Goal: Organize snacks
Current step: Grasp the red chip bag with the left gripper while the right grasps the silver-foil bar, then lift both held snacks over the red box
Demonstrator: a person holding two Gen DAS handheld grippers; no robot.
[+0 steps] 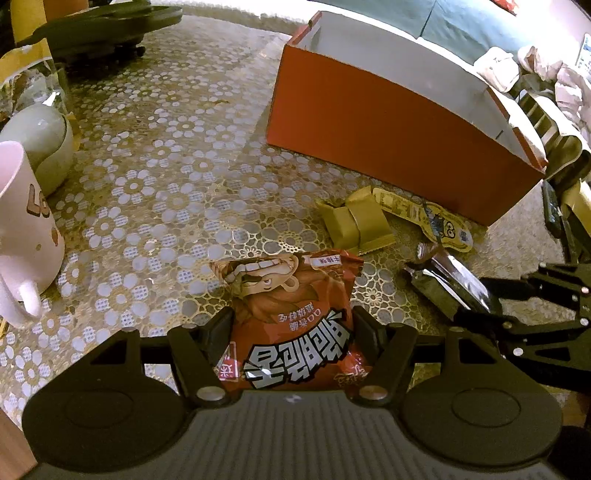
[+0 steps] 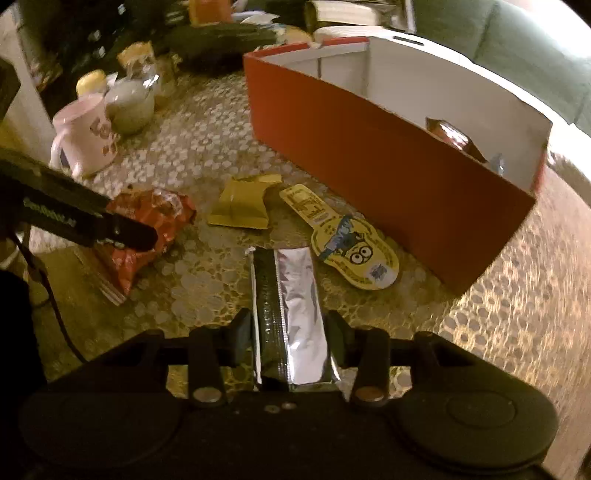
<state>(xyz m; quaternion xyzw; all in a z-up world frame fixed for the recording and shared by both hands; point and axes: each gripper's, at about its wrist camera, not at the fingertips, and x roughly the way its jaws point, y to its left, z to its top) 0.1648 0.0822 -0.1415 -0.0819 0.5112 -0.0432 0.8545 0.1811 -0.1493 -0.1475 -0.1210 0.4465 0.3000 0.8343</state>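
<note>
Near table edge, both grippers mid-pickup — left gripper (image 1: 291, 325) clamps red snack bag (image 1: 291, 314), right gripper (image 2: 290, 332) clamps silver packet (image 2: 291, 306). Next — lift both over wall of orange box (image 2: 369, 147), far right.

You have a floral lace-pattern tablecloth (image 1: 166, 177) under everything, gold and white. At the left edge sits a pink mug (image 1: 22, 229) with brown lettering, handle toward you; in the right wrist view it shows at upper left (image 2: 86, 134). Just behind it, touching or nearly so, a pale green rounded jar (image 1: 44, 144), also seen at (image 2: 131, 105). Farther back you see a dark round tray-like object (image 1: 107, 26). A green sofa (image 2: 517, 48) runs along the far side, with crumpled pale cloth (image 1: 535, 70) on it.
</note>
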